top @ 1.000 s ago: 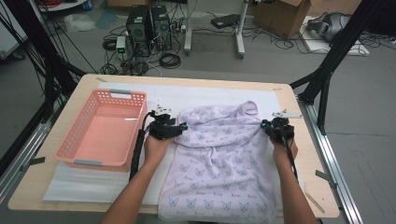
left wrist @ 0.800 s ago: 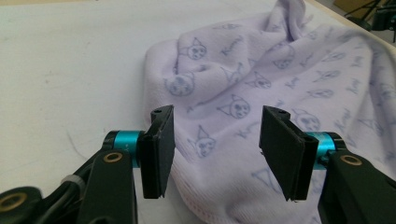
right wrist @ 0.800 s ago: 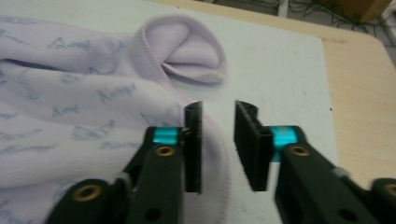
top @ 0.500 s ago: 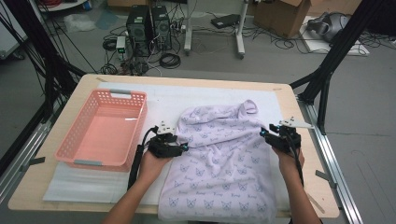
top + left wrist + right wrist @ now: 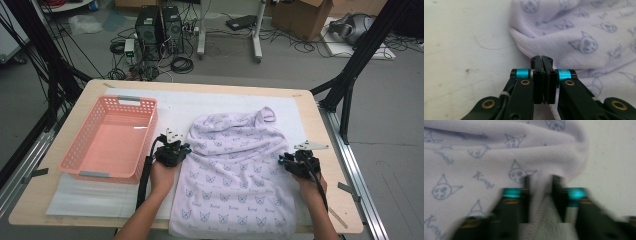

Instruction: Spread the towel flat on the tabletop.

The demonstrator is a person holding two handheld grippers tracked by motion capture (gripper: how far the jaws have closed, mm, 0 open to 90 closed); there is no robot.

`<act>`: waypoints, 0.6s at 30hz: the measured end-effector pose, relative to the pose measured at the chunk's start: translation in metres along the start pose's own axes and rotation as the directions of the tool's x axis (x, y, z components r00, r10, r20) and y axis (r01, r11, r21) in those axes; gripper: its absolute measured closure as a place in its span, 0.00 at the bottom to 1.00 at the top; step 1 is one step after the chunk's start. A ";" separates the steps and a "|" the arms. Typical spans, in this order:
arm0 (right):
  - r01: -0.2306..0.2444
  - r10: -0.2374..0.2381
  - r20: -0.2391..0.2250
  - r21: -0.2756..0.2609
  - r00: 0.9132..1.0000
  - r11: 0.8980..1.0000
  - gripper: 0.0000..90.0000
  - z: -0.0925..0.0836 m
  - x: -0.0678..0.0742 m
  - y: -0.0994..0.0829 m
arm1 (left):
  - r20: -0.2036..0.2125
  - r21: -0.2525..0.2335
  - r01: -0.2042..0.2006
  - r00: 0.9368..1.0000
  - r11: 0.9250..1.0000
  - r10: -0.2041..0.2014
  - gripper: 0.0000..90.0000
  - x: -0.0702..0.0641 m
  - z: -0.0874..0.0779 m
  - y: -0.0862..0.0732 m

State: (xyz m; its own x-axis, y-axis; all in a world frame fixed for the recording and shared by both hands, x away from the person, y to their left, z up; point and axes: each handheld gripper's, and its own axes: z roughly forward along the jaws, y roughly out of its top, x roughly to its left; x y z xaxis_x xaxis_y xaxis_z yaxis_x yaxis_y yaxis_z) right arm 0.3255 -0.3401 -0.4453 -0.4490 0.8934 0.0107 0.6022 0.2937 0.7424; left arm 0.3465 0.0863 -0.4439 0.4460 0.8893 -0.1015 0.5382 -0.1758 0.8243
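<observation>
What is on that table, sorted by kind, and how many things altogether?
Lilac cloth garments printed with little cat faces: 1
Pink plastic lattice baskets: 1
White mats covering the tabletop: 1
Black hand-held grippers, left and right, each at a side edge of the garment: 2
Total: 5

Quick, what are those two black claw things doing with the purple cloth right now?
Left gripper: just closed, jaws shut at the left edge of the lilac garment.
Right gripper: blurred, just closing, with the garment's right edge between its jaws.
</observation>
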 end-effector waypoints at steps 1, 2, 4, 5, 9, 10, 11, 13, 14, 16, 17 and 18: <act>0.007 -0.007 -0.003 -0.011 1.000 1.000 0.97 0.002 -0.001 0.002 | -0.011 -0.005 0.007 1.000 1.000 -0.007 0.98 0.001 -0.001 0.000; 0.000 0.000 -0.005 -0.016 1.000 1.000 0.97 0.005 -0.001 0.003 | -0.024 -0.010 0.016 1.000 1.000 -0.016 0.98 0.003 -0.001 0.000; -0.017 0.019 0.032 -0.038 0.999 0.999 0.98 0.011 -0.005 0.007 | -0.041 -0.011 0.016 0.999 1.000 -0.017 0.98 0.005 -0.002 -0.001; -0.027 0.030 0.060 -0.054 0.998 0.998 0.98 0.012 -0.007 0.009 | -0.046 -0.010 0.010 0.999 1.000 -0.011 0.98 0.005 -0.002 -0.001; -0.062 0.072 0.099 -0.098 0.992 0.993 0.95 0.013 -0.012 0.013 | 0.022 -0.031 0.038 0.999 0.999 -0.038 0.92 0.008 -0.007 -0.003; -0.056 0.066 0.099 -0.097 0.993 0.994 0.90 0.013 -0.012 0.013 | 0.041 -0.021 0.036 0.999 0.999 -0.035 0.82 0.008 -0.009 -0.005; -0.051 0.061 0.103 -0.097 0.993 0.994 0.85 0.011 -0.010 0.012 | 0.073 -0.008 0.046 0.996 0.999 -0.046 0.74 0.007 -0.011 -0.009; -0.054 0.064 0.091 -0.105 0.994 0.993 0.75 0.007 -0.007 0.010 | 0.104 0.011 0.046 0.993 0.999 -0.047 0.64 0.005 -0.016 -0.015; -0.051 0.060 0.082 -0.105 0.995 0.993 0.72 0.003 -0.006 0.008 | 0.119 0.013 0.052 0.992 0.999 -0.053 0.60 0.004 -0.019 -0.018; -0.057 0.063 0.065 -0.102 0.996 0.993 0.65 -0.002 -0.004 0.005 | 0.134 0.021 0.065 0.989 0.998 -0.068 0.56 0.002 -0.025 -0.025; -0.053 0.059 0.053 -0.103 0.997 0.993 0.64 -0.006 -0.002 0.002 | 0.142 0.027 0.068 0.987 0.997 -0.071 0.55 0.002 -0.028 -0.028; -0.051 0.056 0.049 -0.102 0.997 0.993 0.63 -0.009 0.000 0.000 | 0.151 0.032 0.072 0.986 0.997 -0.076 0.54 0.000 -0.033 -0.032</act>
State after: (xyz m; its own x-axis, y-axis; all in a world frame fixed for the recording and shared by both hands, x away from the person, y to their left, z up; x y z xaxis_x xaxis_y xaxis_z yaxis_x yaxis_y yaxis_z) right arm 0.3192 -0.3432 -0.4395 -0.3814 0.9242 0.0193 0.5538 0.2117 0.8053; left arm 0.3058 0.1060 -0.4525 0.5065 0.8261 -0.2471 0.5916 -0.1245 0.7966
